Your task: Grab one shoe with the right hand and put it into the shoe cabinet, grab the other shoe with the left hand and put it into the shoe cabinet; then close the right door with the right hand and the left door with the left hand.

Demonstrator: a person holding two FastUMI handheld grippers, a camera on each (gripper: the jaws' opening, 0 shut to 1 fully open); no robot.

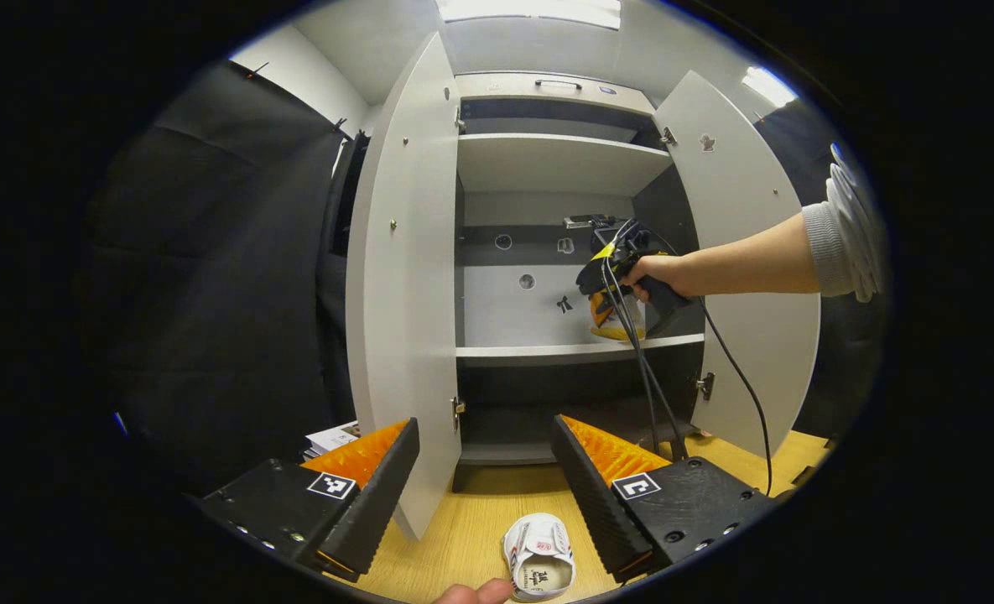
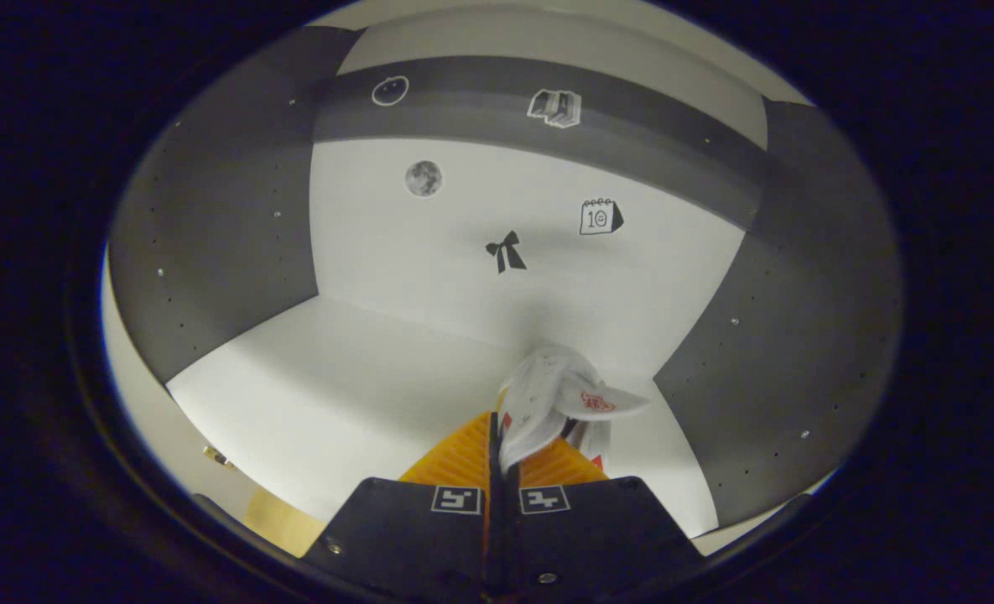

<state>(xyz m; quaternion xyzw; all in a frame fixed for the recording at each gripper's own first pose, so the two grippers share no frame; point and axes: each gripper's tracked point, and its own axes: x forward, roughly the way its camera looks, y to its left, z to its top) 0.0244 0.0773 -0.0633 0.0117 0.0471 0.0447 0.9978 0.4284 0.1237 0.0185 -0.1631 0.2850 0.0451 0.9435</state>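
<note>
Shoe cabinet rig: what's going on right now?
A person is loading shoes into the open shoe cabinet. The right gripper is shut on the first shoe and has it inside the cabinet, over the middle shelf; the left gripper view shows the hand reaching in there. The left gripper is open, above the second shoe on the wooden floor. Both doors stand open.

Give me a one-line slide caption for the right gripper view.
Right gripper, shut on a white shoe, holds it over the cabinet's white shelf.
</note>
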